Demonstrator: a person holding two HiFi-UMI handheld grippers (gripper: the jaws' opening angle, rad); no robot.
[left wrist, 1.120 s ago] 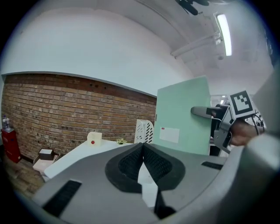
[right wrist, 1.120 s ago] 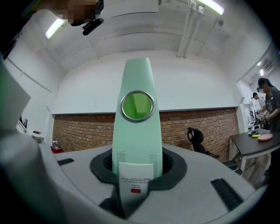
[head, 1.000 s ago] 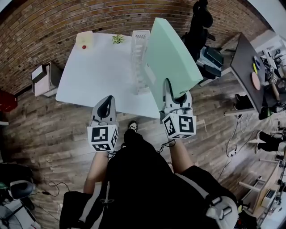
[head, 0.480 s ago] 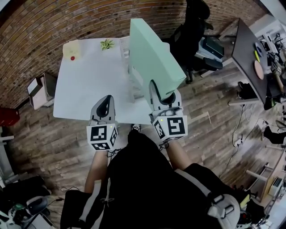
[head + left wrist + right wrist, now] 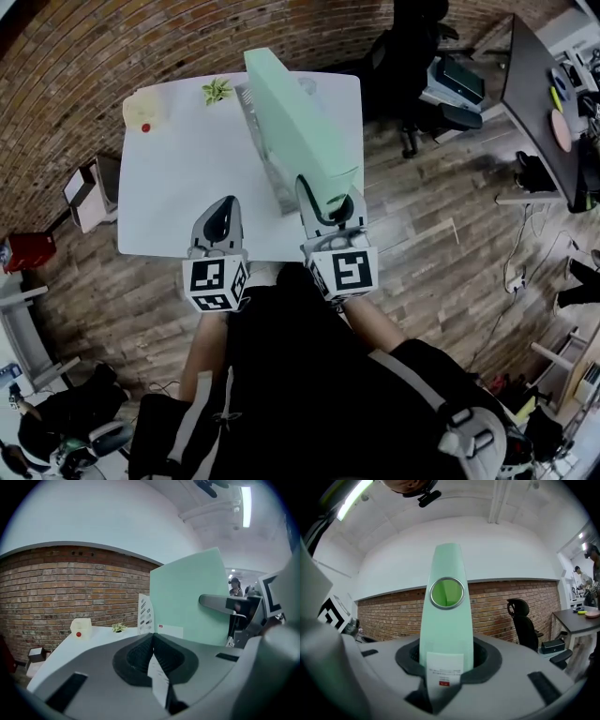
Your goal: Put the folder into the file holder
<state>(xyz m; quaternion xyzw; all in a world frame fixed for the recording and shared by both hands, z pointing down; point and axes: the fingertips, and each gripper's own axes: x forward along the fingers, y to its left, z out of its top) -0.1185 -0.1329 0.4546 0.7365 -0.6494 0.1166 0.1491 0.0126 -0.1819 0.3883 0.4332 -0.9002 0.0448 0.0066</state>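
Your right gripper (image 5: 443,667) is clamped on the spine end of the pale green folder (image 5: 300,131), just below its metal finger ring; the jaws have just eased a little wider, yet the folder is still pinched between them; from that grip the folder stands on edge and runs away from you toward 11 o'clock, over the white table (image 5: 178,187); the pale slotted file holder (image 5: 259,141) lies along the folder's 9 o'clock side, just beside it, and you cannot tell whether the lower edge has entered a slot; your left gripper (image 5: 217,225) sits at 9 o'clock of the right one, at the table's near edge, jaws together on nothing; a second ago the folder leaned out past the table's 3 o'clock edge, clear of the holder; it has since swung in and dropped, so by my reading you are lined up for insertion, not yet seated.
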